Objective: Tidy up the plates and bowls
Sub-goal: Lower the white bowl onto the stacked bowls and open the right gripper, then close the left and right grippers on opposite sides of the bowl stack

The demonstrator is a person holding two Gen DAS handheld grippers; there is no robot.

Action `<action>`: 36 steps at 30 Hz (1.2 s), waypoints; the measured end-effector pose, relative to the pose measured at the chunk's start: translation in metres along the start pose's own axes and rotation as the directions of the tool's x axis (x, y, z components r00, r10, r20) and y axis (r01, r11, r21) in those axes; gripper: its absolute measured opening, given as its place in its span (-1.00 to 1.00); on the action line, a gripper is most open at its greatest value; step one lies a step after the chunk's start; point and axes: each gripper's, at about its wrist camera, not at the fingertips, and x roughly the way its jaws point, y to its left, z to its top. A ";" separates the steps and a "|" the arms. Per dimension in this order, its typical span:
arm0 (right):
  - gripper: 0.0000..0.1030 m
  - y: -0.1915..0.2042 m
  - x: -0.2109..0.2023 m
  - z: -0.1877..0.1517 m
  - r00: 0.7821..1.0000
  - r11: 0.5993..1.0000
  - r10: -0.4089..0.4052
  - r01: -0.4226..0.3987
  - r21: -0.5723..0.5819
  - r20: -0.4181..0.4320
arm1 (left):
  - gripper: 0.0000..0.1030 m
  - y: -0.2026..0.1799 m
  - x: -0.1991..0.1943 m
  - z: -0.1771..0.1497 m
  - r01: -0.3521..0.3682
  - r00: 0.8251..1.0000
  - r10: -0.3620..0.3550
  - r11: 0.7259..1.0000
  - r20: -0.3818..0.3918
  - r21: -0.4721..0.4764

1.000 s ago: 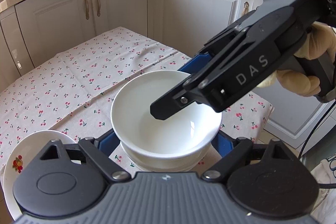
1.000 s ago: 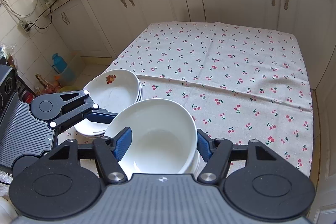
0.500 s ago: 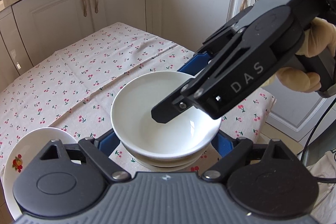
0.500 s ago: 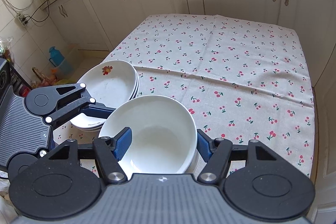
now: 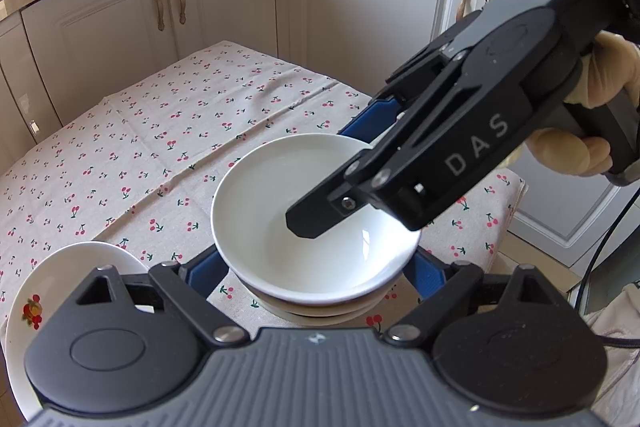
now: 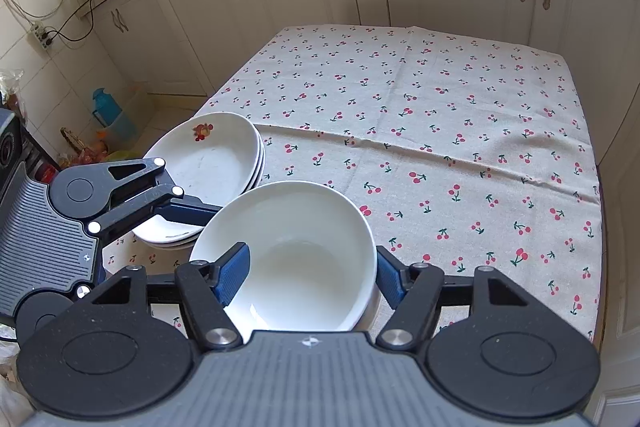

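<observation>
We have the top bowl [image 6: 288, 259] nested on the bowl stack [image 5: 320, 303] at the near corner of the table [image 6: 440, 131]. Just beside that stack sits the pile of plates [image 6: 208, 163], already gathered. Our left gripper [image 5: 316, 267] straddles the bowl, jaws opening, pads apparently off its sides. Our right gripper [image 6: 312, 273] has one finger [image 6: 234, 267] inside the rim, also opening, so we judge the bowl released. Nothing else is left on the table; the sorting looks almost finished.

Your right gripper [image 5: 344, 183] is matte black with "DAS" lettered on its side, blue pads and silver screws; a black cable [image 5: 600, 259] trails off it. Your glove [image 5: 600, 75] is cream. The left gripper [image 6: 188, 223] has a ribbed grey body.
</observation>
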 end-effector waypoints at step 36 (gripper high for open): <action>1.00 0.016 -0.008 -0.102 0.981 0.961 -0.155 0.178 -0.213 0.119 | 0.86 0.010 -0.007 -0.045 0.079 0.997 -0.078 0.996 0.003 -0.048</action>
